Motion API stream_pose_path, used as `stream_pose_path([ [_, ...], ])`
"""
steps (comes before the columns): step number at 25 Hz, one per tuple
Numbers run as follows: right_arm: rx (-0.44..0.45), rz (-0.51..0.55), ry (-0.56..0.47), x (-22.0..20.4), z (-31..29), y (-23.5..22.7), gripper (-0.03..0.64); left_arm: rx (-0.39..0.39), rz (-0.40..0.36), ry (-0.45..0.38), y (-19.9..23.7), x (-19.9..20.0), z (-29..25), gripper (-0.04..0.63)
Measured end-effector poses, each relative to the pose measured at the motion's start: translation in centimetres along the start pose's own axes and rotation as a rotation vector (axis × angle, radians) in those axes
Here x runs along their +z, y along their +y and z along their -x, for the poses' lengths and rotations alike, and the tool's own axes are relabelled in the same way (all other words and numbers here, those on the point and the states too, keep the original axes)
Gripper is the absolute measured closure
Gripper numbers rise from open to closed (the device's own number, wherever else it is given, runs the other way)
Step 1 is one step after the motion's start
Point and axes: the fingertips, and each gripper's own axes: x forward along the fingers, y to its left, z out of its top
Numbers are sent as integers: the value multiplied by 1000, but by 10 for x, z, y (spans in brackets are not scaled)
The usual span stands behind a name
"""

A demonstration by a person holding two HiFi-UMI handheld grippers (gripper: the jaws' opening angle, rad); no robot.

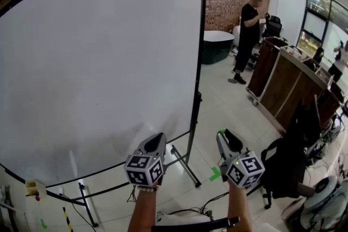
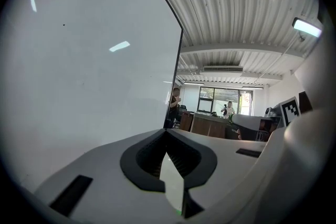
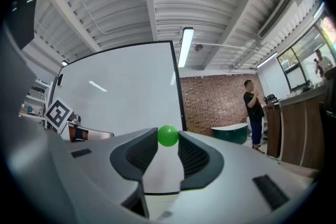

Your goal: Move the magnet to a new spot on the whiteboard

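Observation:
A large blank whiteboard [image 1: 98, 62] on a wheeled stand fills the left of the head view. A small green ball-shaped magnet [image 3: 168, 135] is pinched between the tips of my right gripper [image 3: 168, 137], which is shut on it. In the head view the right gripper [image 1: 223, 133] is low, to the right of the board's lower right corner and off its surface. My left gripper [image 1: 161, 136] hovers just in front of the board's bottom right area. Its jaws [image 2: 166, 132] meet at the tips with nothing between them. The whiteboard [image 2: 79, 60] lies close on its left.
The board's stand leg [image 1: 186, 167] runs across the floor between the grippers. A green tape mark [image 1: 215, 174] is on the floor. A person [image 1: 249, 30] stands at the back by a wooden counter [image 1: 288, 84]. A dark green tub [image 1: 216, 46] sits behind the board. A black chair [image 1: 285, 163] is on the right.

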Motion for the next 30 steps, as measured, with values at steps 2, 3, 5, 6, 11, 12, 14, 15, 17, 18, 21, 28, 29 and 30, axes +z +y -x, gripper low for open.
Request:
stream_pose_path([
  [2, 6, -3, -2, 1, 0, 2, 486, 1, 0, 0, 0, 0, 1, 598],
  [3, 10, -5, -3, 2, 0, 2, 486, 1, -1, 0, -1, 0, 2, 598],
  [5, 15, -7, -5, 3, 0, 4, 486, 0, -2, -4, -2, 2, 3, 598],
  [6, 17, -8, -5, 3, 0, 4, 486, 0, -1, -6, -2, 2, 3, 598],
  [11, 27, -11, -4, 4, -1, 6, 486, -2, -2, -9, -2, 3, 2, 598],
  [12, 30, -15, -6, 5, -2, 7, 486, -4, -5, -8, -2, 2, 1, 598],
  [14, 35, -20, -12, 5, -2, 7, 486, -9, -1, -4, -2, 1, 0, 598],
  [15, 36, -20, -13, 5, -3, 7, 488, -10, 5, -4, -2, 1, 0, 598],
  [17, 38, -20, -12, 6, -4, 7, 486, -9, 12, -6, -2, 1, 0, 598],
  [18, 37, -20, -12, 5, -4, 7, 486, -7, 11, -7, -1, 1, 0, 598],
  [21, 37, -16, -13, 4, -7, 5, 486, -2, 8, -8, 1, 2, 0, 598],
  [28, 52, 55, -56, 37, -22, 2, 486, 2, 2, -18, 5, 10, -1, 598],
  [29, 58, 72, -70, 47, -26, 2, 488, 4, 1, -19, 6, 12, -1, 598],
  [30, 64, 90, -85, 58, -29, 2, 488, 6, -1, -21, 7, 13, -1, 598],
])
